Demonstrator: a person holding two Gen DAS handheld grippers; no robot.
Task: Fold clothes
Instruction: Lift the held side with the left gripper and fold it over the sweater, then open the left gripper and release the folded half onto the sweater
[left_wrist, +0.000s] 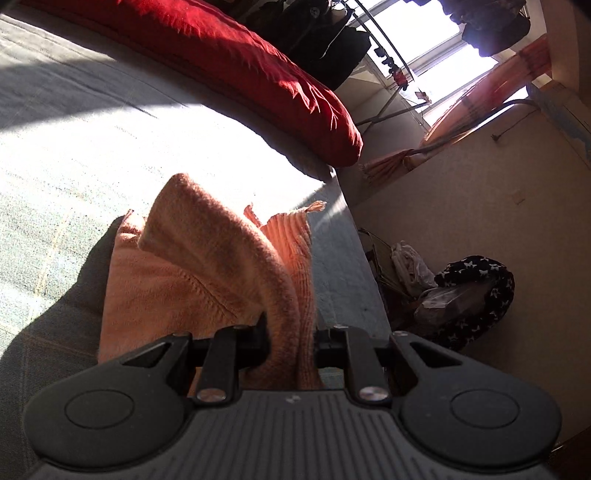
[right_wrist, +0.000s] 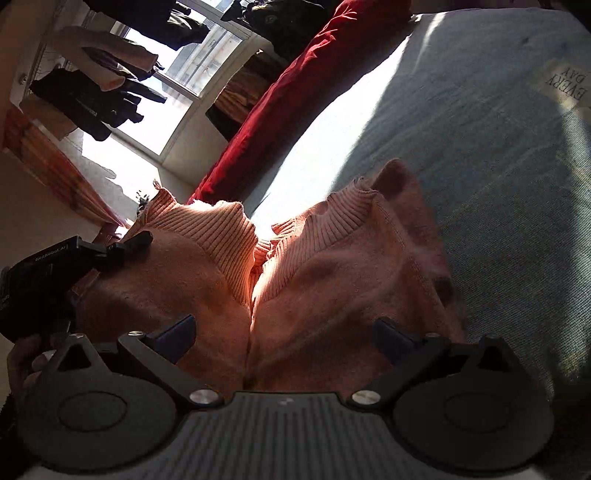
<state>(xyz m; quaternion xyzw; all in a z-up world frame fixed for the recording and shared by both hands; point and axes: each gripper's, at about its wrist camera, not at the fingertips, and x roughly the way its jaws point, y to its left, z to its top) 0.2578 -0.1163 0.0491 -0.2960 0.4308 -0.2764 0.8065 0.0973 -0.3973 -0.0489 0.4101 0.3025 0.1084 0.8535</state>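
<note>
Apparently mid-fold: the left gripper (left_wrist: 291, 343) is pinched on the peach sweater (left_wrist: 207, 266), which drapes ahead of it over the bed (left_wrist: 74, 184). The right gripper (right_wrist: 284, 332) stands wide, the knit lying loose between its fingers. Next it needs to grab.

I see a peach-pink knit sweater (left_wrist: 207, 266) with ribbed trim on a pale grey-green bed (left_wrist: 66, 177). Behind lies a deep red pillow (left_wrist: 258, 70). On the floor sits black fabric with white stars (left_wrist: 491, 280).
</note>
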